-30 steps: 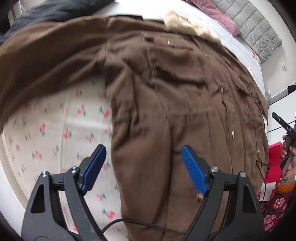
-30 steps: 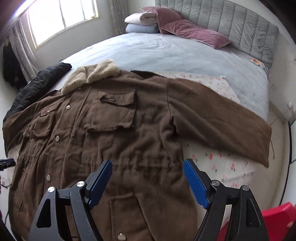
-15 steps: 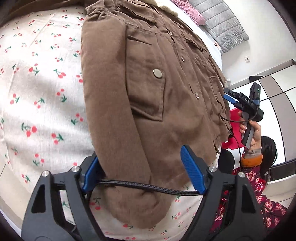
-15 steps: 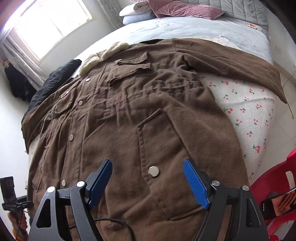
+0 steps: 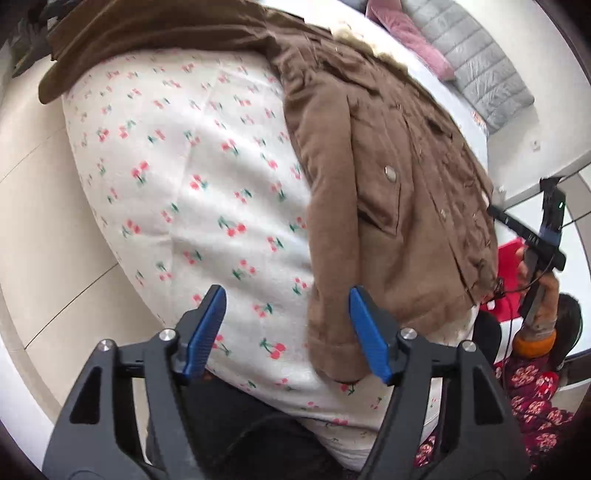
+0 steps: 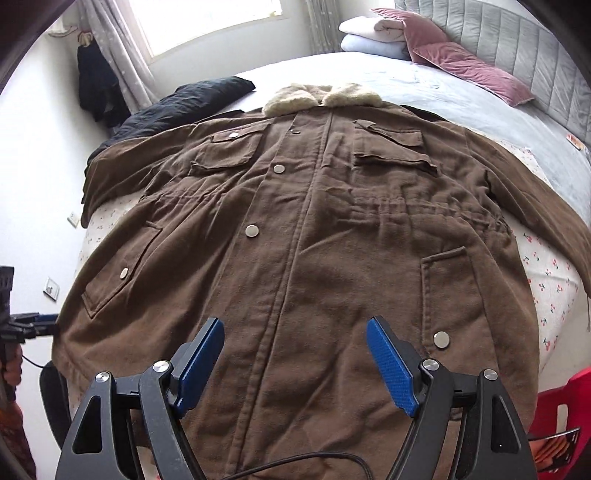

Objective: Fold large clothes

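A large brown coat [image 6: 314,229] with a cream fleece collar [image 6: 321,98] lies flat, front up and buttoned, on the bed, sleeves spread to both sides. My right gripper [image 6: 295,354] is open and empty, above the middle of the coat's hem. In the left wrist view the coat [image 5: 388,192] shows from its side edge, its lower corner hanging over the cherry-print sheet [image 5: 207,192]. My left gripper [image 5: 286,328] is open and empty, over the sheet just left of that lower corner.
A black garment [image 6: 177,107] lies at the coat's far left. Pink pillows [image 6: 469,70] and folded bedding [image 6: 373,33] sit by the grey headboard [image 6: 517,44]. A red stool [image 6: 561,417] stands at right. The tiled floor [image 5: 44,206] lies left of the bed.
My left gripper has pulled back off the coat to the sheet beside its lower corner. My right gripper has shifted left to the middle of the hem.
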Demonstrator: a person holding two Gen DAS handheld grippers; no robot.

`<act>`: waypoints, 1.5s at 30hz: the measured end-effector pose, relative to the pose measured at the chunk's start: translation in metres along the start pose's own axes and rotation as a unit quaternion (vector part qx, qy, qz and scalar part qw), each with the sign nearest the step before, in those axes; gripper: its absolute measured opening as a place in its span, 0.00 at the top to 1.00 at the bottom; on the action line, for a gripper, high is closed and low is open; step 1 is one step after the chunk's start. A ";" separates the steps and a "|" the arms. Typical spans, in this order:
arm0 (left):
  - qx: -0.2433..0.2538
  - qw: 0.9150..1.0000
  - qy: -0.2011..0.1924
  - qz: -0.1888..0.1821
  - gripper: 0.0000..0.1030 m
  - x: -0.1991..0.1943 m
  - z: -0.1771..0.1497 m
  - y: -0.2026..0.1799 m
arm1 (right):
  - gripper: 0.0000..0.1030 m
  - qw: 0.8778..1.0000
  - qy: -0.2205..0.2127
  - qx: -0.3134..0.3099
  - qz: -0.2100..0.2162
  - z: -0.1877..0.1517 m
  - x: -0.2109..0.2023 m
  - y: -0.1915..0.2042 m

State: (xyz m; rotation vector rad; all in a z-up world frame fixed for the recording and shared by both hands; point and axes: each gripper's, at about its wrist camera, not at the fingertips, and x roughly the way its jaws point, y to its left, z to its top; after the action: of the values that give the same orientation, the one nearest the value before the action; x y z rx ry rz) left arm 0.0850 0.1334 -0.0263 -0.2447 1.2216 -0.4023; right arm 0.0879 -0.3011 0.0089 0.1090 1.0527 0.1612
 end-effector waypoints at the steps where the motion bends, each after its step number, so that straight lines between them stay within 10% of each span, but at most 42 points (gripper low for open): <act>1: -0.011 0.999 -0.034 0.010 0.27 -0.010 0.010 0.010 | 0.22 1.000 0.002 -0.002 0.003 0.002 0.003 0.004; 10: -0.132 0.965 -0.203 0.101 0.21 -0.044 0.101 0.148 | 0.22 1.000 0.022 -0.017 -0.006 0.013 0.020 0.023; 22: -0.171 0.953 -0.241 0.073 0.21 -0.003 0.182 0.283 | 0.22 0.997 0.052 -0.038 -0.049 0.037 0.044 0.039; 28: -0.220 0.943 -0.248 -0.031 0.21 0.024 0.201 0.317 | 0.22 0.992 0.082 -0.065 -0.063 0.045 0.070 0.052; 29: -0.229 0.940 -0.247 -0.060 0.23 0.026 0.203 0.320 | 0.22 0.992 0.087 -0.068 -0.065 0.047 0.075 0.054; 31: -0.237 0.935 -0.242 -0.109 0.58 0.029 0.205 0.319 | 0.22 0.991 0.093 -0.071 -0.067 0.049 0.084 0.059; 35: -0.274 0.922 -0.254 -0.097 0.89 0.010 0.194 0.315 | 0.22 0.990 0.093 -0.086 -0.063 0.053 0.094 0.071; 45: -0.259 0.909 -0.318 -0.068 0.93 -0.115 0.202 0.237 | 0.22 0.990 0.050 -0.132 -0.009 0.105 0.101 0.112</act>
State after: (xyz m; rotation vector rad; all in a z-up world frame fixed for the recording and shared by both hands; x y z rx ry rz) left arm 0.2829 0.3899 0.0459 -0.8542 0.6403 -0.0856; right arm 0.2195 -0.1738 -0.0072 -0.1500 1.1235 0.2913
